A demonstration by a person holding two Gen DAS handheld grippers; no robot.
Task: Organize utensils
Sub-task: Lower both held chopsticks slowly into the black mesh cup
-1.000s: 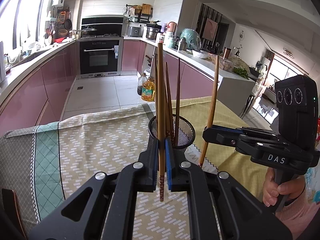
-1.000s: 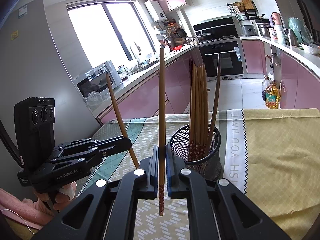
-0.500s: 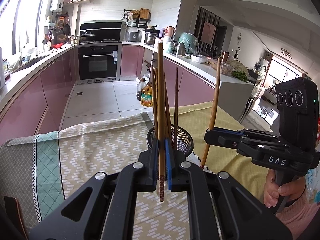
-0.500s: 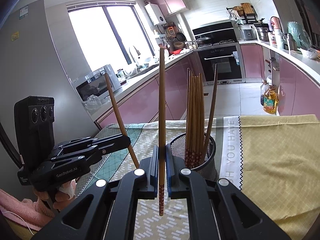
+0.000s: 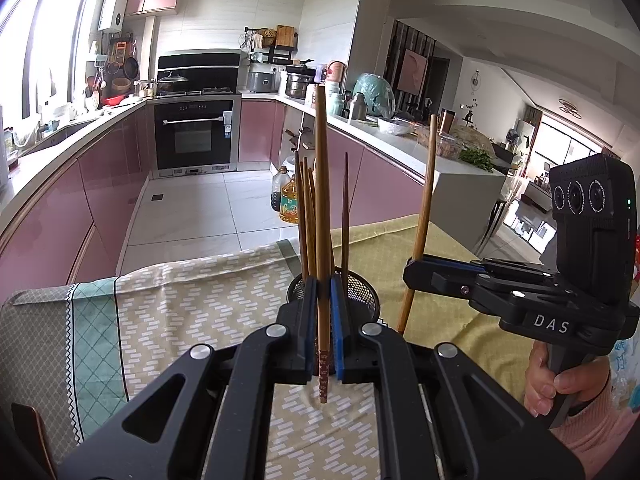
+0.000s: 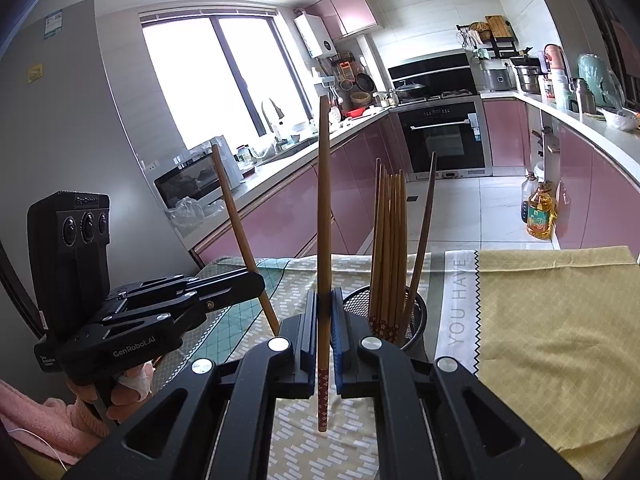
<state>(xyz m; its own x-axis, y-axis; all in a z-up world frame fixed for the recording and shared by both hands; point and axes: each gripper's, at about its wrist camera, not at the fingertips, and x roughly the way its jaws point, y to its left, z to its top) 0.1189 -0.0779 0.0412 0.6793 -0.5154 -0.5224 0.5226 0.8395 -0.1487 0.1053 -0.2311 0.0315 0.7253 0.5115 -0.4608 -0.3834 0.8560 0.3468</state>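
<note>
Both grippers, left and right, clamp upright chopsticks; the holder (mesh) stands just ahead, right nearer.

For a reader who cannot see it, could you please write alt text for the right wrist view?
The right gripper clamps one upright wooden chopstick beside a black mesh holder of chopsticks on a patterned tablecloth. At left, the left gripper holds another.

You are holding two chopsticks, one in the left gripper, one in the right gripper. One mesh holder is standing far right, keeping roughly seven chopsticks.
</note>
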